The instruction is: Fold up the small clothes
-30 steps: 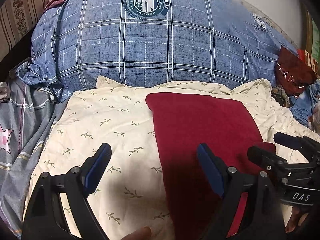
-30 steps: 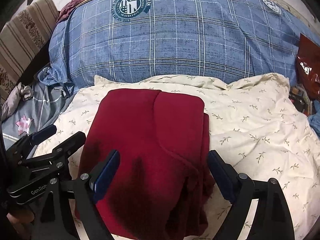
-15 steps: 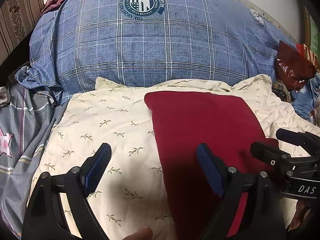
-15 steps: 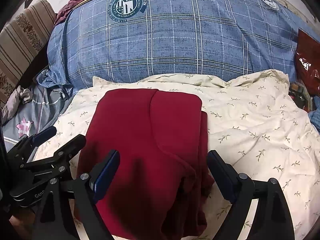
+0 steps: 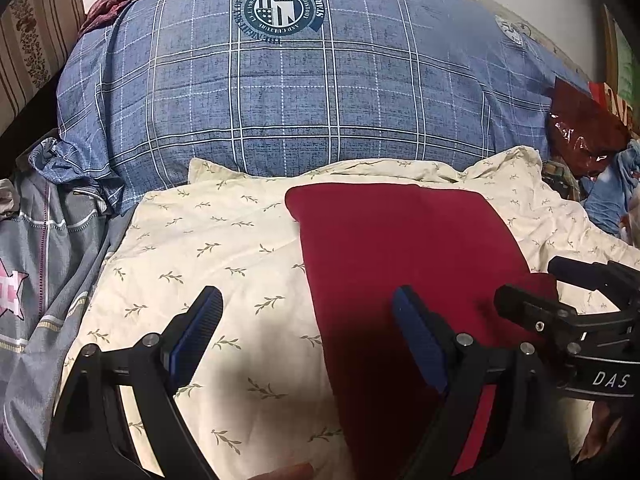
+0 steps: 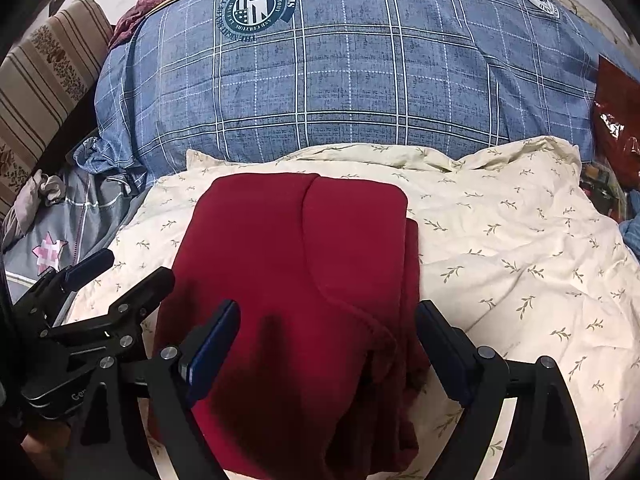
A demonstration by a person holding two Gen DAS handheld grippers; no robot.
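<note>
Red garment (image 6: 296,280), partly folded with one flap laid over its middle, is spread flat on the cream leaf-print quilt (image 6: 500,248) toward 12 o'clock of both grippers, left gripper (image 5: 308,332) and right gripper (image 6: 328,344), whose jaws are held wide apart and empty, presumably for the next fold.

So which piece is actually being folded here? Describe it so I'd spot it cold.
Find the big blue plaid pillow; in front of it lies a cream sheet with a leaf-sprig print. On that sheet sits the dark red garment, already folded over itself: the only plain, unpatterned cloth there.
</note>
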